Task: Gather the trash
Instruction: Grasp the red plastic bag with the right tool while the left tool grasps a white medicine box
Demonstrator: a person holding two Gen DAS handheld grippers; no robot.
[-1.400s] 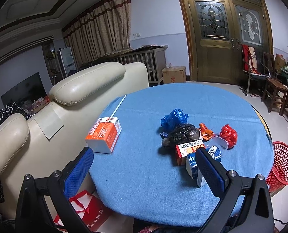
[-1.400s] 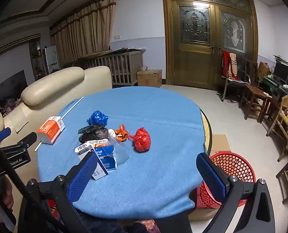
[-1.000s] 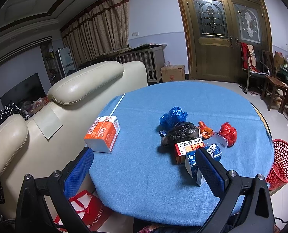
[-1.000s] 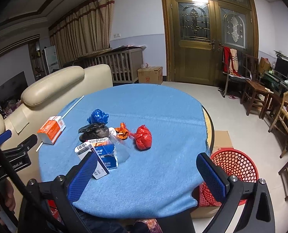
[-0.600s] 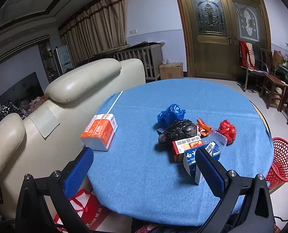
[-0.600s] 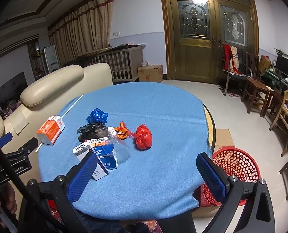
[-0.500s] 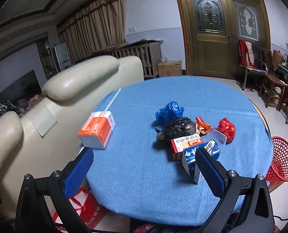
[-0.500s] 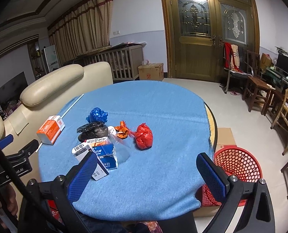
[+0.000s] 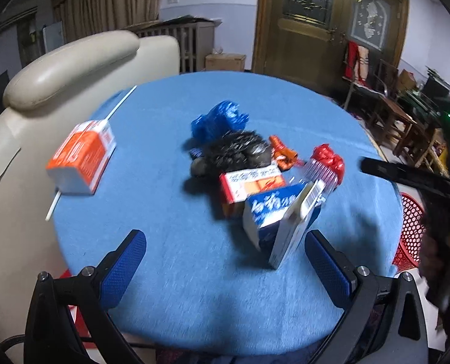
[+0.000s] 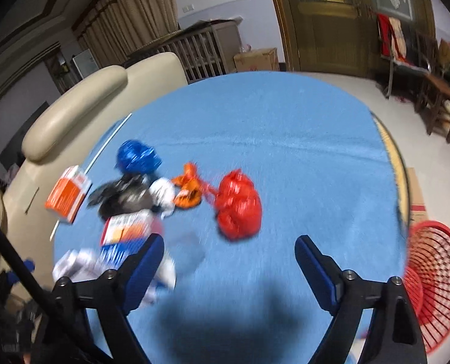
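The left gripper (image 9: 225,265) hangs above the near edge of the round table (image 9: 170,288), tilted down toward it, its blue pads spread wide with nothing between them. The right gripper (image 10: 229,262) hovers over the table's near right part, also tilted down, its jaws wide apart and empty; its shadow falls on the blue cloth (image 10: 285,139) just below. Both views are blurred.

The trash lies in a loose heap near the middle of the table. A blue-and-white carton (image 9: 278,215) sits closest to the left gripper, leaning against an orange-and-white box (image 9: 250,182) behind it. Behind that is a black bag (image 9: 237,153), and behind that a blue bag (image 9: 218,119). An orange wrapper (image 9: 282,151) lies just beside the black bag, and a red bag (image 10: 238,206) lies at the heap's right end, just ahead of the right gripper and nearer its left finger. An orange carton (image 9: 82,157) lies apart at the table's left edge, on top of a thin white rod (image 9: 118,104).

A red mesh basket (image 10: 434,285) stands on the floor by the table's right edge; what shows of its inside holds nothing I can make out. A cream sofa (image 9: 67,63) backs the table on the left.
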